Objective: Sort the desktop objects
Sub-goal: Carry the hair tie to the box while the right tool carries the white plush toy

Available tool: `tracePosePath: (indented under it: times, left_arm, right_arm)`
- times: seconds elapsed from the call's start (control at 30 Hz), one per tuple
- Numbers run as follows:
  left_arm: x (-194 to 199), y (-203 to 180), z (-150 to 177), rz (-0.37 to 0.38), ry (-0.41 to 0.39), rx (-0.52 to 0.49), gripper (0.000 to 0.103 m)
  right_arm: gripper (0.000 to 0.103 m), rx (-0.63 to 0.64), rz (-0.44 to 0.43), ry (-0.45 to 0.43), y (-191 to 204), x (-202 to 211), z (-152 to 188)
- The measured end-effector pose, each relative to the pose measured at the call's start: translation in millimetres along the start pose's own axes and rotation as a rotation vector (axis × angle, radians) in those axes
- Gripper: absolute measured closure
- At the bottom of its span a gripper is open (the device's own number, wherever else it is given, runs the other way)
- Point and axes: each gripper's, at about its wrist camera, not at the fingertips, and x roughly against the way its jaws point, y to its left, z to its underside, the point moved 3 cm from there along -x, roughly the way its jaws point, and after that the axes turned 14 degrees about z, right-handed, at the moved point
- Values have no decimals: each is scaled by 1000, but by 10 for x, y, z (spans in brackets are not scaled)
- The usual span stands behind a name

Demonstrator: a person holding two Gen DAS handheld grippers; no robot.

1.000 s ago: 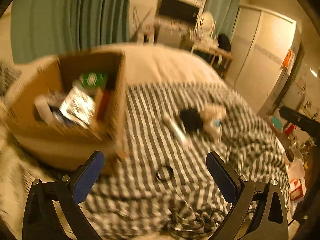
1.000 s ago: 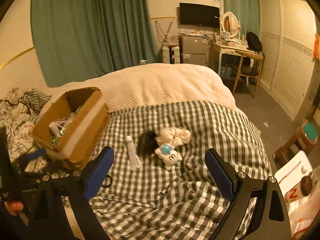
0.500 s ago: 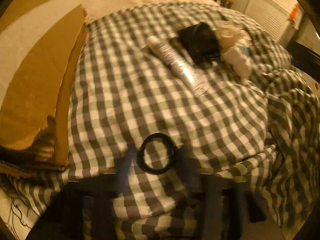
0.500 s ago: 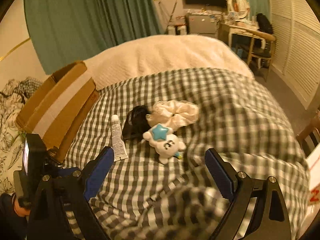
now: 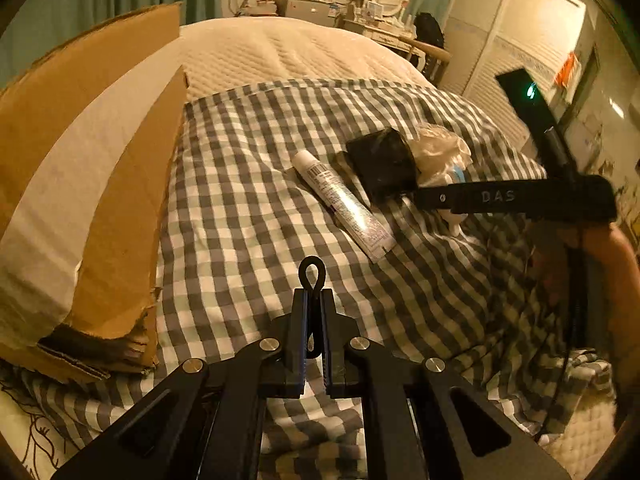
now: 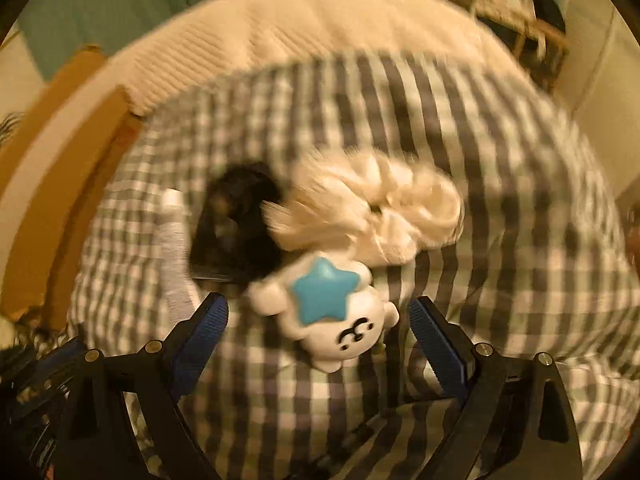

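Observation:
My left gripper (image 5: 314, 300) is shut on a black hair tie (image 5: 313, 274), whose loop sticks out past the fingertips above the checked blanket (image 5: 248, 216). A white tube (image 5: 344, 204), a black pouch (image 5: 382, 164) and a cream scrunchie (image 5: 438, 150) lie ahead on the right. The cardboard box (image 5: 80, 152) stands at the left. My right gripper (image 6: 318, 314) is open, its fingers on either side of a white toy with a blue star (image 6: 326, 312). The scrunchie (image 6: 372, 208), pouch (image 6: 236, 224) and tube (image 6: 174, 248) lie behind the toy.
The right gripper's body and the hand holding it (image 5: 516, 196) cross the right of the left wrist view. A cream quilt (image 5: 288, 52) covers the far bed. Furniture and wardrobe doors (image 5: 516, 44) stand beyond. The right wrist view is motion-blurred.
My left gripper has closed on the hair tie and lifted it off the blanket. My right gripper has dropped down to the star toy, which now sits between its open fingers.

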Motion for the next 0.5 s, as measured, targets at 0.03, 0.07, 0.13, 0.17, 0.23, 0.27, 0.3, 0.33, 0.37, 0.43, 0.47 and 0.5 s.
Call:
tracePosePath:
  times: [0.03,0.07,0.13,0.17,0.23,0.27,0.3,0.33,0.37,0.43,0.47,0.5]
  left_arm:
    - [-11,16,-18,1,-1,5,97]
    - [-11,26,-22,3,-1,10,97]
    - [-45,47,-46,12,6,19,97]
    - [-35,47,-36,9,0,17,97]
    - [-4,34,-50,10,-17,11,97]
    - [13,25,-57,15,-26,8,97]
    - [40,9,-63,22,-35,3,97]
    - [77,-4,-69,20,-51,-2,97]
    - [117,-27,-70,18,-60,-9,97]
    - [233,-84,-84,9,-90,-33,97]
    - [292,-112,-94,12,-103,-42,97]
    - [392,-158,-107,23,-121,-51,97]
  right_arm:
    - [16,-4,-3,12,-6,-41,-3]
    - [23,-3,-5,20,-4,-64,-2]
    - [51,2,-3,26,5,-79,18]
    - [61,4,-2,27,1,-80,52]
    - [64,3,-7,15,-16,-36,116]
    - [64,1,-7,2,-27,16,158]
    - [64,2,1,-22,-45,115,224]
    - [64,1,6,-35,-61,179,263]
    - [64,-5,10,-54,-94,279,322]
    - [64,-40,-5,-94,-203,533,459]
    - [64,-57,-16,-111,-256,662,525]
    - [64,-73,-23,-129,-318,836,616]
